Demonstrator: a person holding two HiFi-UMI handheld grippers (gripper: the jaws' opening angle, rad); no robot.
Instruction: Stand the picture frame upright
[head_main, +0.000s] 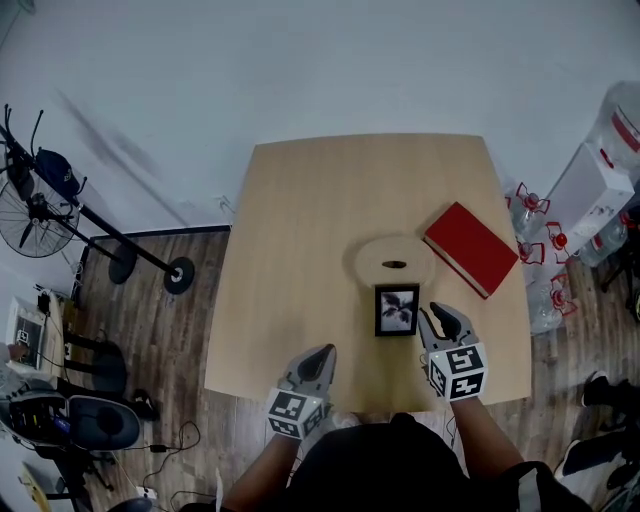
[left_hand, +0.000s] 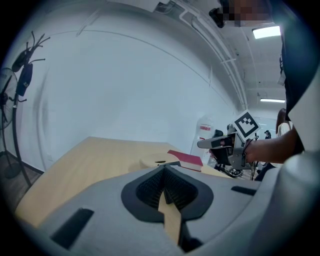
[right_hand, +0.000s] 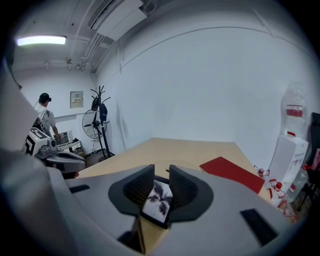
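Note:
The picture frame, black with a dark plant print, sits on the wooden table near its front edge, face turned toward me. Whether it lies flat or leans back I cannot tell. My right gripper hovers just right of it, jaws apart with nothing between them. In the right gripper view the frame shows through the gap of the right gripper, below and beyond the jaws. My left gripper hangs at the front edge, left of the frame. The left gripper has its tips together and empty.
A round wooden board with a slot lies just behind the frame, and a red book lies to its right. On the floor are a fan at left and water bottles at right. A person stands far off.

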